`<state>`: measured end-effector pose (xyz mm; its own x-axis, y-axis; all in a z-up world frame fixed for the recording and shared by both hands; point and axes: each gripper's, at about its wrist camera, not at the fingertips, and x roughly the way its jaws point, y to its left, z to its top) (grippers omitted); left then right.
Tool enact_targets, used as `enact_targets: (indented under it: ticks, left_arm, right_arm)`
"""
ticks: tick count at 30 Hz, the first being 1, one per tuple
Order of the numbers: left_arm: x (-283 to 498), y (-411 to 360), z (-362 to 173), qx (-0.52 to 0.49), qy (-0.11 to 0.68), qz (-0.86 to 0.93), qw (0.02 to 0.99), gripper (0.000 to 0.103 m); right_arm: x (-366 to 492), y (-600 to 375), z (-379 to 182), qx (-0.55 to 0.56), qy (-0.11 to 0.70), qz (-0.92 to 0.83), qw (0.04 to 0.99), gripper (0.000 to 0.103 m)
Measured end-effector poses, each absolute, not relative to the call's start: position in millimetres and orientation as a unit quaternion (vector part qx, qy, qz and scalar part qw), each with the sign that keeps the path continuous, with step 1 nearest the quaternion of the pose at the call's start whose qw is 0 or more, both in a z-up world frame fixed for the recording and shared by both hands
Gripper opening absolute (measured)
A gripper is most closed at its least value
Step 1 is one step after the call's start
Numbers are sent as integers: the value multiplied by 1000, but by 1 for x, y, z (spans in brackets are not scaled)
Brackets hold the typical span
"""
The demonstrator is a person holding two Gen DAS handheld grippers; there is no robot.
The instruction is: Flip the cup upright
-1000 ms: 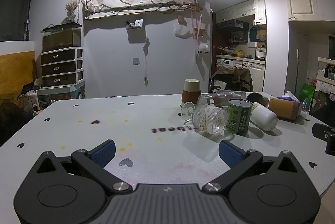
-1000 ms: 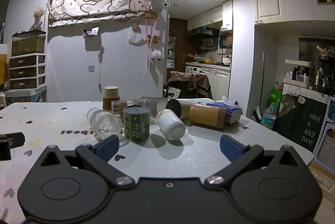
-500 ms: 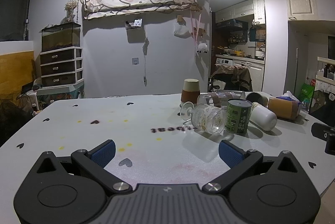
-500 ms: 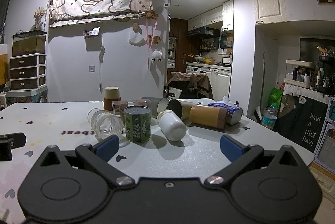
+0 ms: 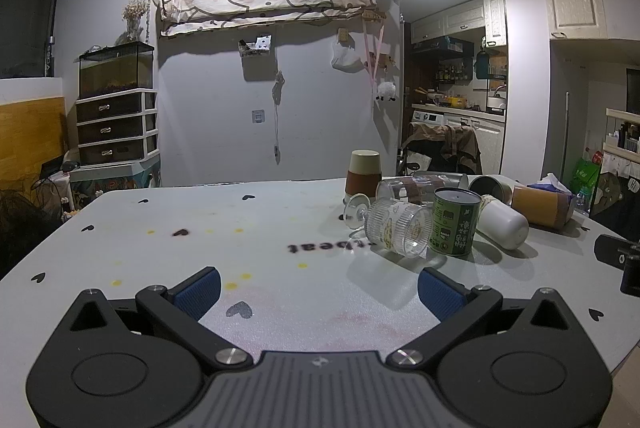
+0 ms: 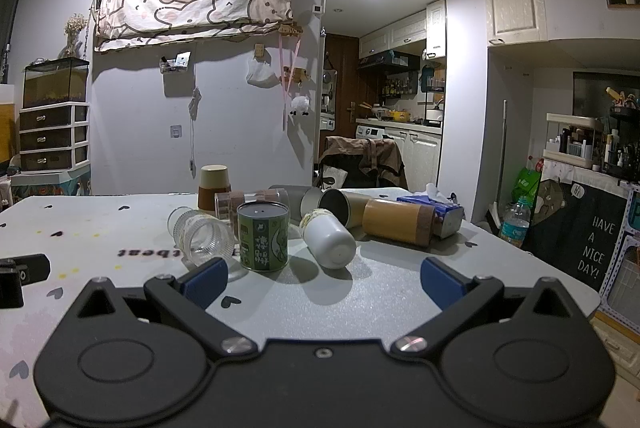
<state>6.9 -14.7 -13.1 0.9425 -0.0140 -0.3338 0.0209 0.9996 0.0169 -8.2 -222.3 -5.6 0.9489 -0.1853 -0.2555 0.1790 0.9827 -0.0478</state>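
A cluster of cups lies on the grey table (image 5: 240,228). A ribbed clear glass (image 5: 394,230) lies on its side, also in the right wrist view (image 6: 202,234). A green can-shaped cup (image 5: 456,220) (image 6: 263,236) stands with its closed end up. A white cup (image 5: 502,226) (image 6: 328,238) lies on its side. A tan cup (image 5: 540,204) (image 6: 396,222) lies behind it. A beige-and-brown cup (image 5: 363,174) (image 6: 215,186) stands mouth down at the back. My left gripper (image 5: 316,288) is open and empty, short of the glass. My right gripper (image 6: 322,280) is open and empty, just before the white cup.
A steel cup (image 6: 340,204) and a clear banded tumbler (image 6: 248,200) lie behind the can. A blue tissue box (image 6: 436,208) sits at the table's right edge. The other gripper's black body shows at the view edges (image 5: 618,260) (image 6: 20,276).
The right gripper has moved a little closer to the cups, which look slightly larger and shifted right. The left view is almost unchanged. Both grippers stay open.
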Motion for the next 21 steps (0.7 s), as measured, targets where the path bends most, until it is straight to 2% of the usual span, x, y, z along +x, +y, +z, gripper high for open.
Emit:
enact_targets:
  ticks: [21]
  left_arm:
    - [6, -21, -17, 12, 175, -17, 984, 103]
  right_arm:
    - [14, -229, -6, -4, 154, -76, 985, 103]
